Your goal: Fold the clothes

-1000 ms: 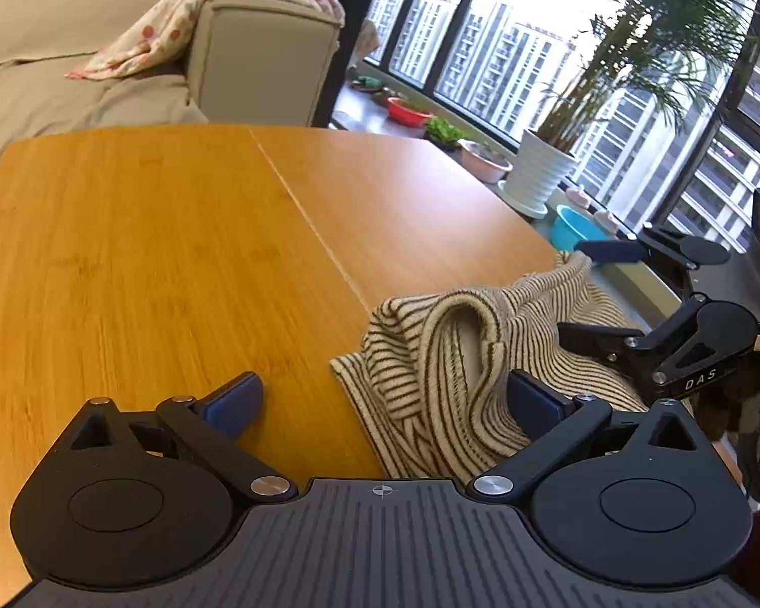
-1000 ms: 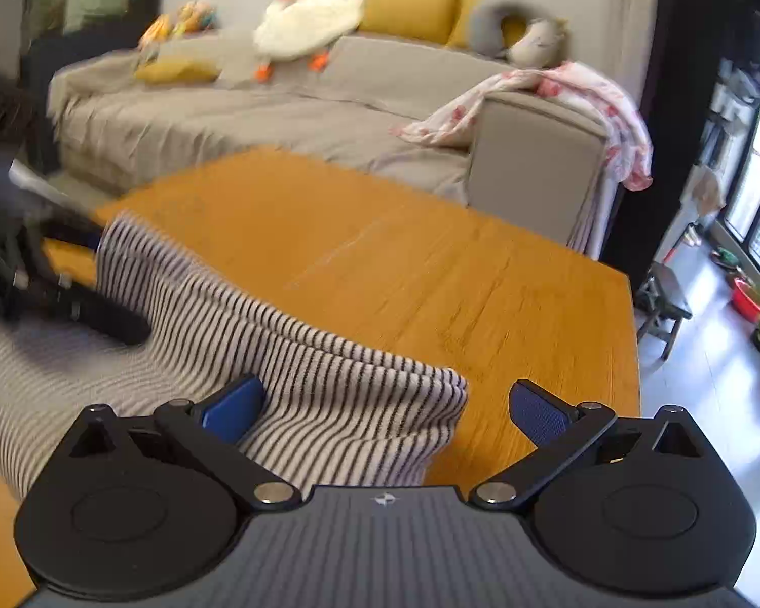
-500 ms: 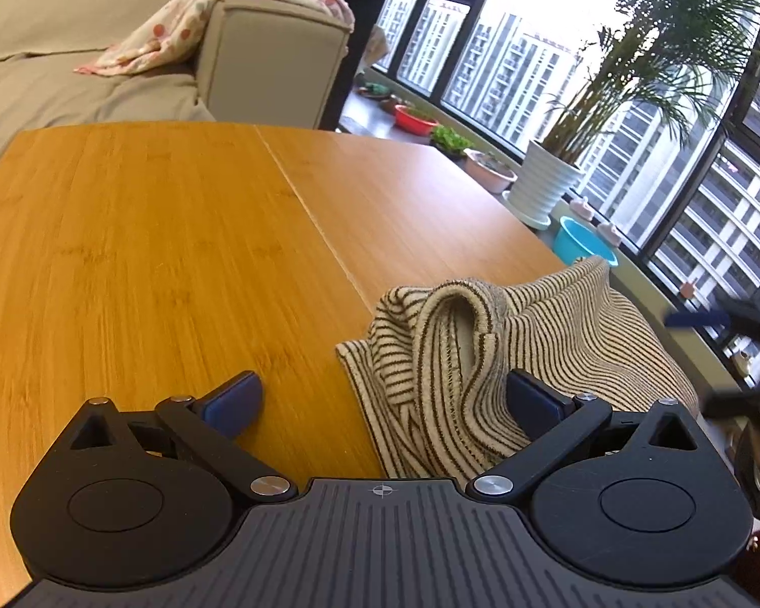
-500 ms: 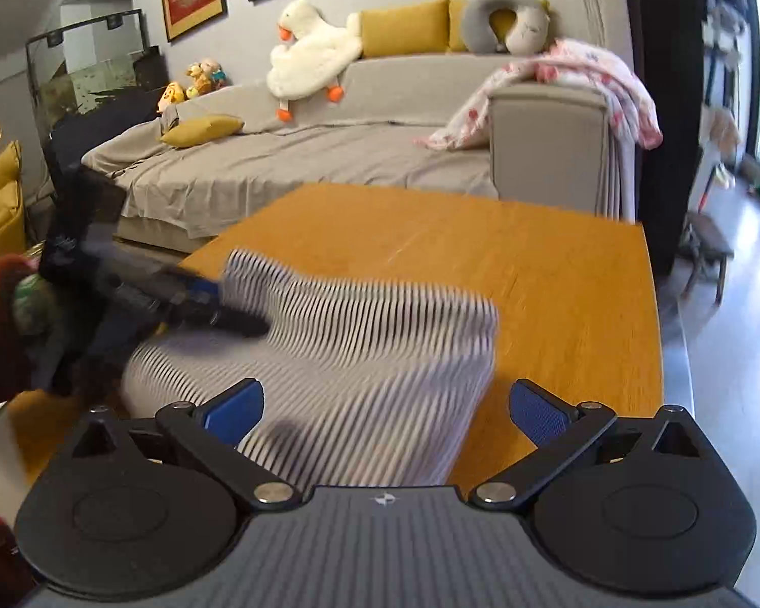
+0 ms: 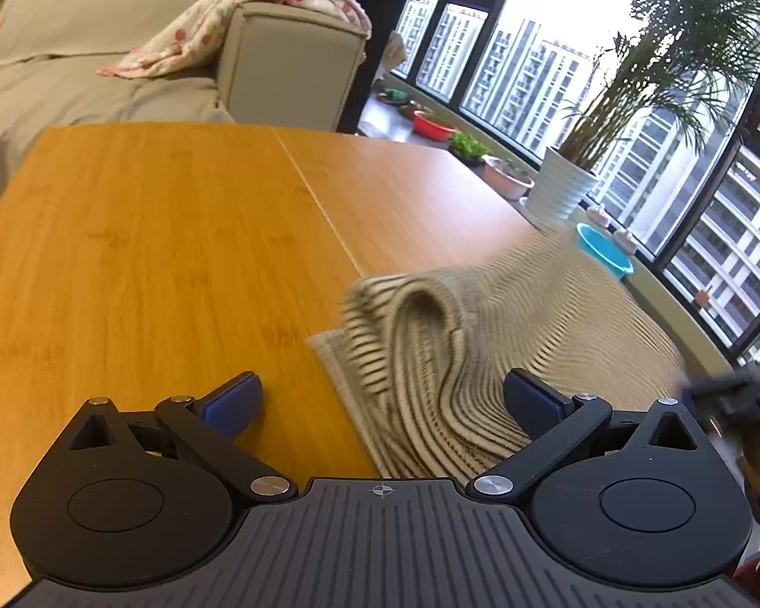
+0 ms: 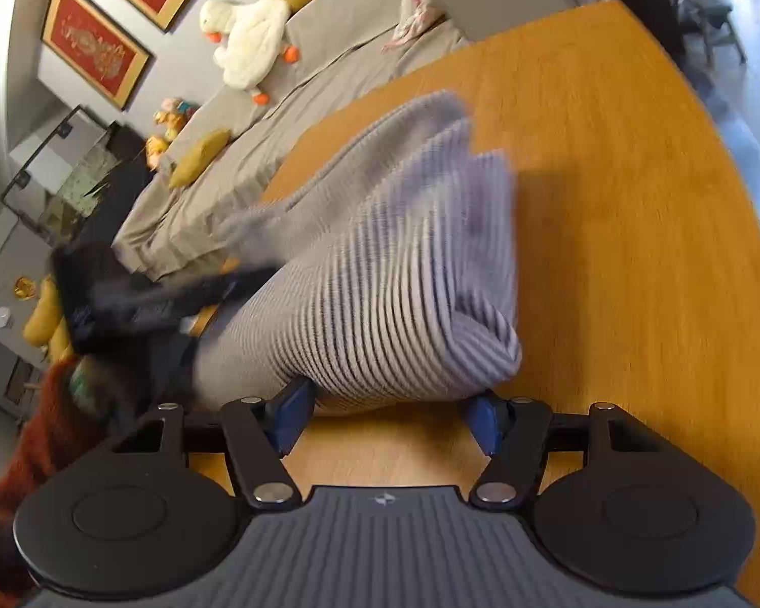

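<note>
On the wooden desk [image 5: 167, 253], a striped garment [image 6: 390, 278] lay bunched between the right claw [image 6: 387, 423], whose jaws had just been closing without yet pinching it, and the released left claw [image 5: 380, 403]; grabbing several layers might spoil the fold.

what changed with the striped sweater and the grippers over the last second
The right hand-held gripper rolled and its jaws have just been closing, the striped sweater bunched just beyond its tips. The left hand-held gripper stayed open, barely moving, over the wooden table.
</note>
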